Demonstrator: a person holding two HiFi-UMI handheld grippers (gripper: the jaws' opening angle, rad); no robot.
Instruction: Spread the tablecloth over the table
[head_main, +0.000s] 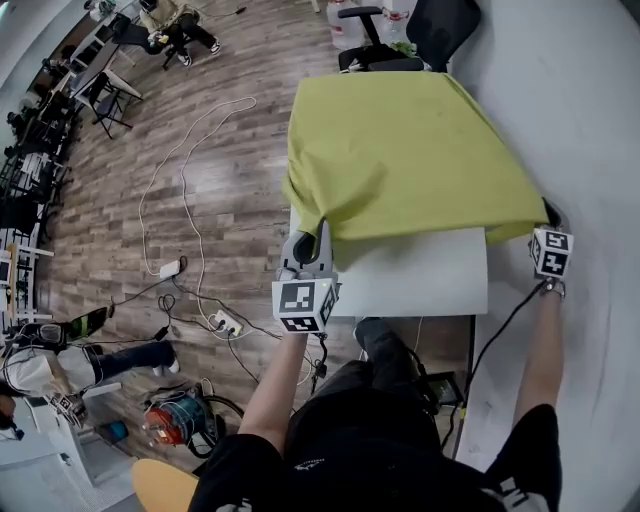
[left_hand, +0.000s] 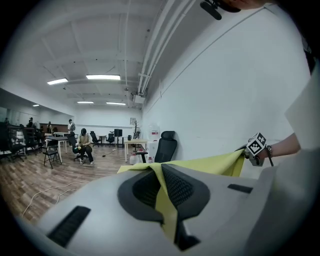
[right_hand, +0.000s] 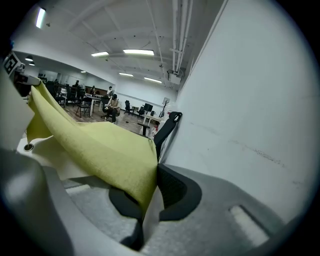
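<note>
A yellow-green tablecloth (head_main: 405, 150) covers the far part of the white table (head_main: 415, 280); the table's near strip is bare. My left gripper (head_main: 322, 228) is shut on the cloth's near left corner, where the fabric (left_hand: 165, 207) runs down between the dark pads. At the table's right edge my right gripper (head_main: 549, 213) is shut on the near right corner, with cloth (right_hand: 107, 155) pinched in its jaws. The near hem stretches between the two grippers. In the left gripper view the right gripper's marker cube (left_hand: 255, 144) shows at the cloth's far end.
A black office chair (head_main: 415, 35) stands at the table's far end. A white wall (head_main: 590, 120) runs close along the right side. Cables and a power strip (head_main: 225, 322) lie on the wooden floor to the left. People sit at desks (left_hand: 82, 145) far across the room.
</note>
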